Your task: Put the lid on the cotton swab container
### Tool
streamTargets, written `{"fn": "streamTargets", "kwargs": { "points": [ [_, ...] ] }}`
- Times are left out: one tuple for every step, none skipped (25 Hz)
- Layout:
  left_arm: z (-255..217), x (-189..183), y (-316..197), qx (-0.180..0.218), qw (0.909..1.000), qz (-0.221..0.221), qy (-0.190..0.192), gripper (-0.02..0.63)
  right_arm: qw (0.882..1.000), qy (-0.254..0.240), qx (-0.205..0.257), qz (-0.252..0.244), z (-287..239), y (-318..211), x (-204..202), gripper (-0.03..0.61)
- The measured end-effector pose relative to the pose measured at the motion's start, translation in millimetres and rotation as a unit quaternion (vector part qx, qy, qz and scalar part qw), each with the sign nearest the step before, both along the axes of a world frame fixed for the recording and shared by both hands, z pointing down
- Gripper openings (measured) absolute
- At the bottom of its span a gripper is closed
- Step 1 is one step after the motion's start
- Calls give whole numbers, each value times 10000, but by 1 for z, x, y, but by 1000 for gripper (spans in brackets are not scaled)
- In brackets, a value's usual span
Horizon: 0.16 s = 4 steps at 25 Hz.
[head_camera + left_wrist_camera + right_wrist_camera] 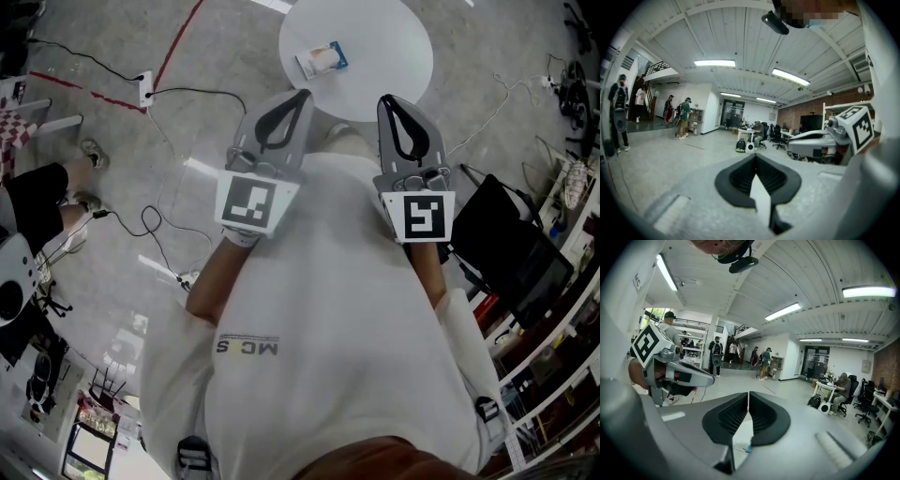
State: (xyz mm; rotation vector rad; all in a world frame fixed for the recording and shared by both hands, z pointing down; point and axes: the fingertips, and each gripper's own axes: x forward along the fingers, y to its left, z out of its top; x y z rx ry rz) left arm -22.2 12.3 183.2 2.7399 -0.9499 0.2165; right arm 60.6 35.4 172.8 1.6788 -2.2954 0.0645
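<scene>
The cotton swab container (322, 60) is a small flat box with a blue label, lying on the round white table (384, 42) at the top of the head view. I cannot make out a separate lid. Both grippers are raised in front of the person's white shirt, short of the table and pointing toward it. The left gripper (306, 93) (755, 155) is shut with nothing in it. The right gripper (383, 97) (748, 393) is also shut and empty. Below the right jaws, a sliver of the table and a blue bit of the container (749, 449) show.
Cables and a power strip (145, 87) lie on the grey floor at left, beside a red tape line (178, 42). A seated person's legs (37, 202) are at far left. A black case (511, 244) and shelving (562, 309) stand at right.
</scene>
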Motion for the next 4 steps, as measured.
{"fn": "streamTargets", "kwargs": {
  "points": [
    [1, 1, -1, -13, 10000, 6, -5, 0, 10000, 5, 8, -10, 0, -1, 0, -3],
    [2, 1, -2, -23, 10000, 15, -10, 0, 10000, 15, 14, -22, -1, -2, 0, -3],
    [2, 2, -3, -29, 10000, 24, -15, 0, 10000, 29, 20, -34, -1, -3, 1, -3],
    [3, 3, -5, -34, 10000, 34, -19, 0, 10000, 44, 26, -47, -1, -4, 1, -3]
  ]
}}
